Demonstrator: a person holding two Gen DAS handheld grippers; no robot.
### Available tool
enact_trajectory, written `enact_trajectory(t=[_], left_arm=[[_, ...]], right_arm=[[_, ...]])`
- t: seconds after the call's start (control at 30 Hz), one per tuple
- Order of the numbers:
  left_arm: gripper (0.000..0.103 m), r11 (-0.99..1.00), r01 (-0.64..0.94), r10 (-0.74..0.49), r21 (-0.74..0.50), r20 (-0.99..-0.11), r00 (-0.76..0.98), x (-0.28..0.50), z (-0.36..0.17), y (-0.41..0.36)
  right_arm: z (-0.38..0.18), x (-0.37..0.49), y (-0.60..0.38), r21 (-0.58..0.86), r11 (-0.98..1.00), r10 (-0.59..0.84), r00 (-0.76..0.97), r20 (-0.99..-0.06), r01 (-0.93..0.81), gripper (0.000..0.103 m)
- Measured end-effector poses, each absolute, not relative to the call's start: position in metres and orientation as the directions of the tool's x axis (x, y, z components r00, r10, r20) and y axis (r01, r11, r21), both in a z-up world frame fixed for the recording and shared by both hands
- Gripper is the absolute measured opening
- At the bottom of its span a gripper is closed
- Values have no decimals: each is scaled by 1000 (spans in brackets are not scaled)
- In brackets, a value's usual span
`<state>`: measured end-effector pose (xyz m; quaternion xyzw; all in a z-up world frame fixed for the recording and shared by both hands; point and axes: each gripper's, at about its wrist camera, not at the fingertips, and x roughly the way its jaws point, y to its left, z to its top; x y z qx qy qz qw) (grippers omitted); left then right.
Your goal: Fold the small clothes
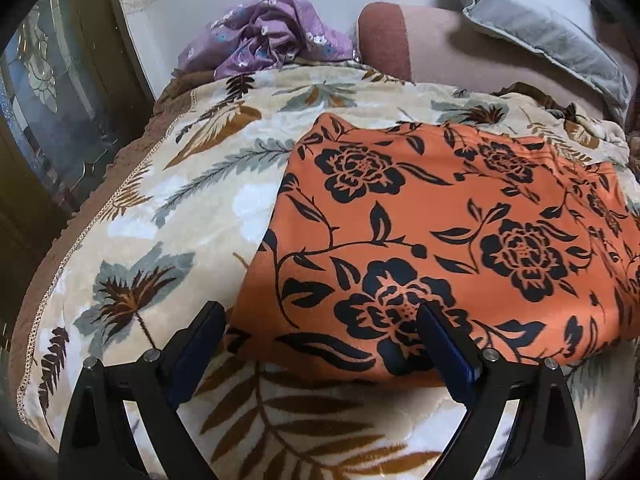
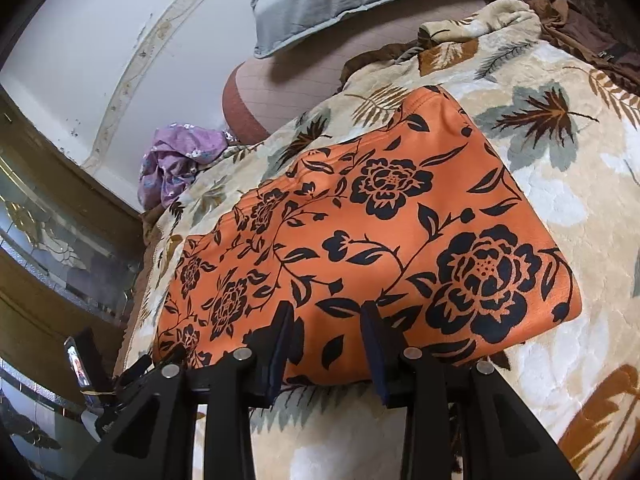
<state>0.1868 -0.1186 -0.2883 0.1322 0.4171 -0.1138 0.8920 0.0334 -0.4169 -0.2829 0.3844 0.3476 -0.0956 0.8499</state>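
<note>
Orange garment (image 1: pixel 460 232): a soft floral-printed cloth, black roses on orange, is laid flat in a rough rectangle on the blanket; it appears already folded at least once, judged from the doubled near edge.
Location: it is set on the leaf-patterned blanket (image 1: pixel 160 216) of a bed, near the front edge, well apart from the pillow (image 1: pixel 540 28).
Left gripper (image 1: pixel 320 320): jaws are spread wide, poised at the garment's near left corner; nothing is held.
Right gripper (image 2: pixel 326 320): jaws are parted, less widely, over the near edge of the cloth (image 2: pixel 360 220); nothing is seen pinched.
Handling: the cloth is judged light, limp and slightly slippery; it is expected to sag and drape when lifted, and layers may slide apart.
Hold points: the two near corners or the near hem are judged best, all layers being pinched together.
Risk: the plush blanket may be caught along with the hem.
Other items: a crumpled purple garment (image 1: pixel 264 36) is left near the wall, beside a brown bolster (image 1: pixel 384 40).
</note>
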Motion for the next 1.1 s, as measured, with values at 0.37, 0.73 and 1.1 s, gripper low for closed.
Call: enact_trajectory(t=[0.37, 0.73, 1.1], left_arm=[[96, 938, 322, -115, 130, -758, 642, 175, -274, -120], [96, 936, 331, -124, 121, -767, 630, 168, -275, -123], [96, 937, 335, -132, 96, -793, 594, 172, -284, -123]], right_arm=[[-291, 24, -416, 602, 683, 145, 731, -667, 414, 55], [-305, 22, -412, 611, 671, 180, 707, -684, 420, 55], [-307, 25, -414, 627, 648, 192, 704, -684, 433, 55]])
